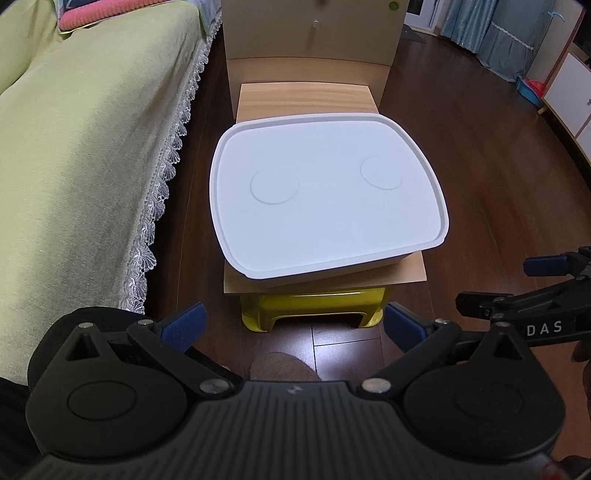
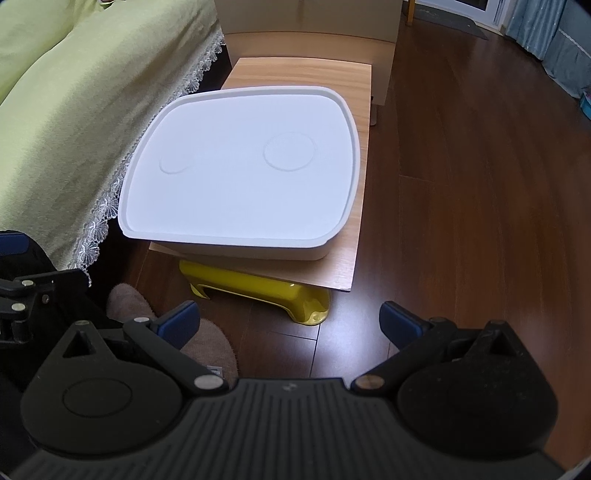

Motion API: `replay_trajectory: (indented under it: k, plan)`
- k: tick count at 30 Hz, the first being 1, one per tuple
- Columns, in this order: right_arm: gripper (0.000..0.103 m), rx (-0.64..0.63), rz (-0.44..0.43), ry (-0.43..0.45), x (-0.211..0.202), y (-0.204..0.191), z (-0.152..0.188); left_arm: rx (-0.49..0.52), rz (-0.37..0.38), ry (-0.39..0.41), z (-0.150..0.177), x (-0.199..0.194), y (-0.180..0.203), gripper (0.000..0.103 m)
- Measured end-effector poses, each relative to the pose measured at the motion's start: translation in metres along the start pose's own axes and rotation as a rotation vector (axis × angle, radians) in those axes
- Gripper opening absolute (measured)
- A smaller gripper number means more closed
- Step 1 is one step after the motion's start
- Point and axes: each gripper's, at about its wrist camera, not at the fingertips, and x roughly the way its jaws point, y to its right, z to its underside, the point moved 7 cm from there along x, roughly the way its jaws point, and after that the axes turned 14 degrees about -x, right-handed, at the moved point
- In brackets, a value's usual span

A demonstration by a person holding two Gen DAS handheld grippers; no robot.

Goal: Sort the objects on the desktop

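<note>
A large white storage box with its lid [image 1: 325,199] [image 2: 240,173] on rests on a wooden board [image 1: 306,98] [image 2: 343,258], which lies across a yellow plastic stool [image 1: 314,306] [image 2: 258,291]. The lid has two round dimples and nothing on it. My left gripper [image 1: 293,326] is open and empty, held short of the box's near edge. My right gripper [image 2: 290,321] is likewise open and empty, in front of the stool and right of the left one. The right gripper's blue-tipped fingers [image 1: 543,266] show at the right edge of the left wrist view.
A sofa under a green cover with lace trim [image 1: 92,147] [image 2: 66,110] runs along the left, close to the box. A pale cabinet [image 1: 310,33] [image 2: 306,18] stands behind the board. Slippered feet [image 1: 282,365] [image 2: 166,325] are below the grippers. Dark wooden floor [image 2: 480,184] spreads to the right.
</note>
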Motion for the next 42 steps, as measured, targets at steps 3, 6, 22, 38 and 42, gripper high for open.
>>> replay_trajectory:
  k: [3,6,22,38,42]
  plan:
    - [0.102,0.000,0.001,-0.002,0.0007,-0.0001,-0.0004,-0.001,0.000,-0.003,-0.0001,0.0010,-0.0004,0.102]
    - [0.102,-0.004,-0.002,-0.002,0.0011,-0.0016,-0.0012,-0.005,0.000,-0.005,-0.0004,0.0017,-0.0017,0.102]
    - [0.102,-0.010,-0.001,-0.006,0.0019,-0.0038,-0.0042,-0.015,0.005,-0.007,-0.0010,0.0039,-0.0028,0.102]
    - [0.102,-0.011,0.000,-0.011,0.0020,-0.0040,-0.0030,0.005,0.012,0.007,-0.0006,0.0024,0.0008,0.102]
    - [0.102,-0.009,0.002,-0.012,0.0021,-0.0040,-0.0025,0.012,0.016,0.012,-0.0007,0.0016,0.0022,0.102]
